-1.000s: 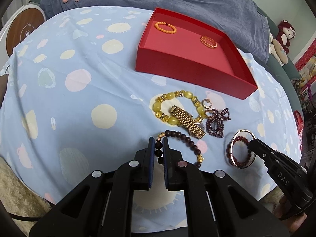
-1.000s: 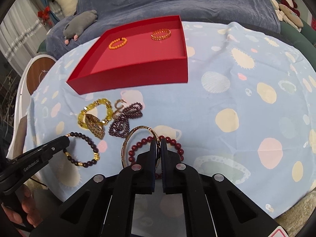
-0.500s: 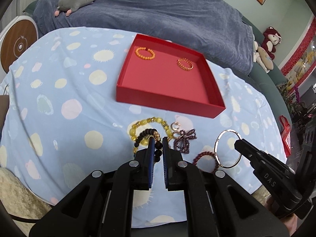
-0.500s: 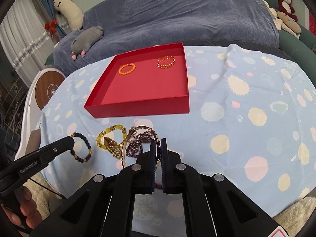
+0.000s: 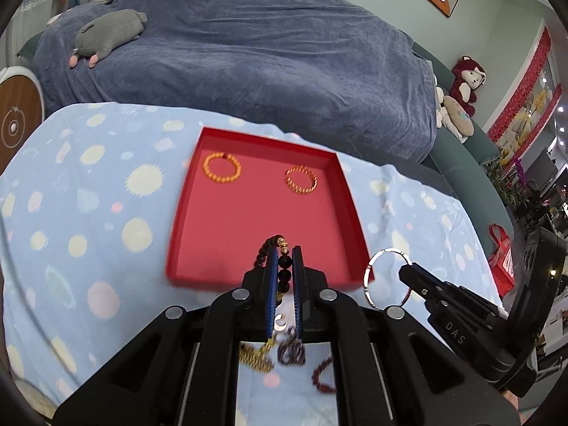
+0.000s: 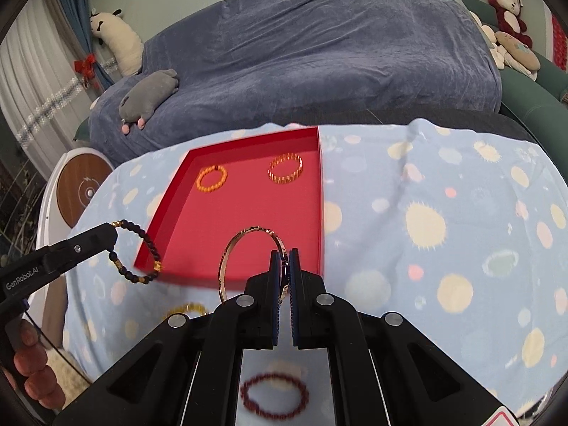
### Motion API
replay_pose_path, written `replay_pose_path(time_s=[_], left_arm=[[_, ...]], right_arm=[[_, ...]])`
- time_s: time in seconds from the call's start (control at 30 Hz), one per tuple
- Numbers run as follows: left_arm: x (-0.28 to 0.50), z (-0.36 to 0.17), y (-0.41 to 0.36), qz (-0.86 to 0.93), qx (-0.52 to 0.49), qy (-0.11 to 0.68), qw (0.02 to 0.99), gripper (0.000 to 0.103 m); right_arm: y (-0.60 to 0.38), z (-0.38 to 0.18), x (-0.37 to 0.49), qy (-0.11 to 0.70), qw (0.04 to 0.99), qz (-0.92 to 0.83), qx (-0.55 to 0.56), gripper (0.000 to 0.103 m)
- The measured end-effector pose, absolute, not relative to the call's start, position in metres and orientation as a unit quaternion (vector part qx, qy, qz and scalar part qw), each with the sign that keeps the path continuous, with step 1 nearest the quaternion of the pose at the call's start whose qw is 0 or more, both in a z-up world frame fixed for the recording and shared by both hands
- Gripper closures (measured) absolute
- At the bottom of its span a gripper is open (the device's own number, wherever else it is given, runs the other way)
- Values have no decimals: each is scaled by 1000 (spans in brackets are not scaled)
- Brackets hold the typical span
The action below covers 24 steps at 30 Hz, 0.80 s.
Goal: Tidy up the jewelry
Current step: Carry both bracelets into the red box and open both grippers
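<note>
A: What has changed?

B: Both bracelets have left the cloth. My left gripper [image 5: 285,261] is clamped on the dark beaded bracelet [image 6: 136,252]; my right gripper [image 6: 284,266] is clamped on the gold bangle [image 6: 248,245]. Both now hang over the red tray's [image 5: 184,273] near edge.

A: Meaning?

B: Probably setting them down beside the orange bracelet [image 5: 222,168] and amber bracelet [image 5: 301,179]. The garnet bracelet [image 6: 275,396] remains outside.
</note>
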<state>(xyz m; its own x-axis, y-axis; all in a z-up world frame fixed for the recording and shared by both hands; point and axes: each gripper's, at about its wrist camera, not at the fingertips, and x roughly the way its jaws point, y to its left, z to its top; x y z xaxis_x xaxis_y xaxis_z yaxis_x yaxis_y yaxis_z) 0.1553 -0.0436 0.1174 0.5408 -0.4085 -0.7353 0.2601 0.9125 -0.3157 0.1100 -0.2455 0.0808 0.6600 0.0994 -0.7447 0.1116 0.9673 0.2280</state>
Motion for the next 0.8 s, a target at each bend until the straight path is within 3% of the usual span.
replay_pose_path(time_s=[0.37,0.8], left_arm=[[249,83,-67,-218,-98,465,853,95],[296,32,-63,-186,-36,484,854,95]], right_arm=[[-242,59,207,429,896,3,117,98],[-227,11,257,472,877,5,89,97]])
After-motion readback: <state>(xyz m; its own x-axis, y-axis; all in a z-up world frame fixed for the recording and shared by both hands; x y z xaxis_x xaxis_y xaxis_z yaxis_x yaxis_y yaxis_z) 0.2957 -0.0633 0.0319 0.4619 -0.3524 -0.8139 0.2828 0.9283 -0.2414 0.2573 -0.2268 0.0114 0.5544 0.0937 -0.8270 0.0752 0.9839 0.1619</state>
